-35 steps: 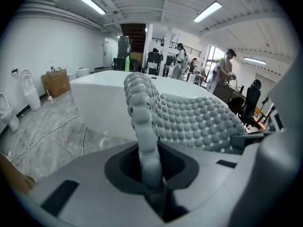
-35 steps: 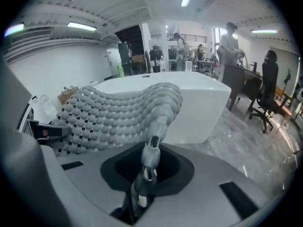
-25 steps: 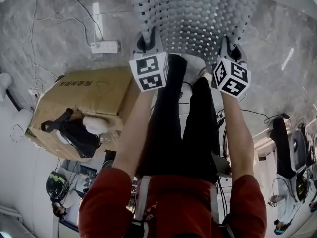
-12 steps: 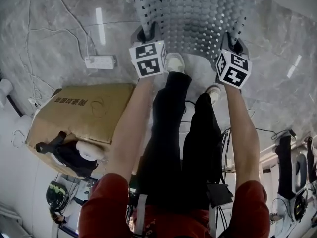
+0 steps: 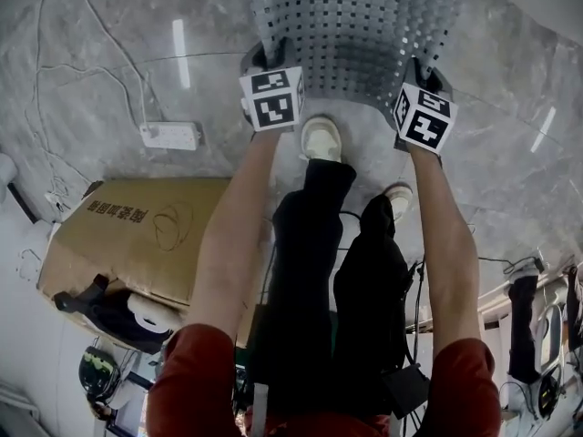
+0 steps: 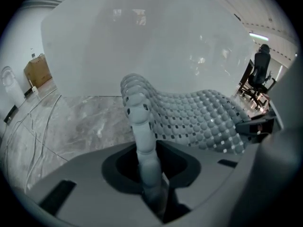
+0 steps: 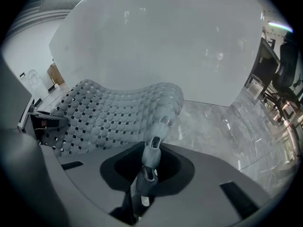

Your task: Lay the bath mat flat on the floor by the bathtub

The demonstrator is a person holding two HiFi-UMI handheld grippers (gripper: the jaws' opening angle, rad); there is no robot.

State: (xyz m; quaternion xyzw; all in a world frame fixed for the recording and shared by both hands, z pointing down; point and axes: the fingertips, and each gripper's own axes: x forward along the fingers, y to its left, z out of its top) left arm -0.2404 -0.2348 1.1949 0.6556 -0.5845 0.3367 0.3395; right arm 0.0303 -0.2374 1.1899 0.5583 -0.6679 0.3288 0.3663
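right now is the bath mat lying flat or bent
Bent, not flat: the bath mat curves between the left gripper, whose jaws have just been opening round its edge, and the right gripper, shut on it.

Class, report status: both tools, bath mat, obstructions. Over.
Left tool on bath mat edge, jaws just easing open; right tool shut on it too. Mat sags before bathtub, not flat. Shoe by near edge.

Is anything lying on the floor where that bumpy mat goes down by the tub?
Nothing visible does. The floor beside the bathtub looks bare around the bath mat. The power strip and cardboard box lie off to the left; the person's shoe stands behind its near edge.
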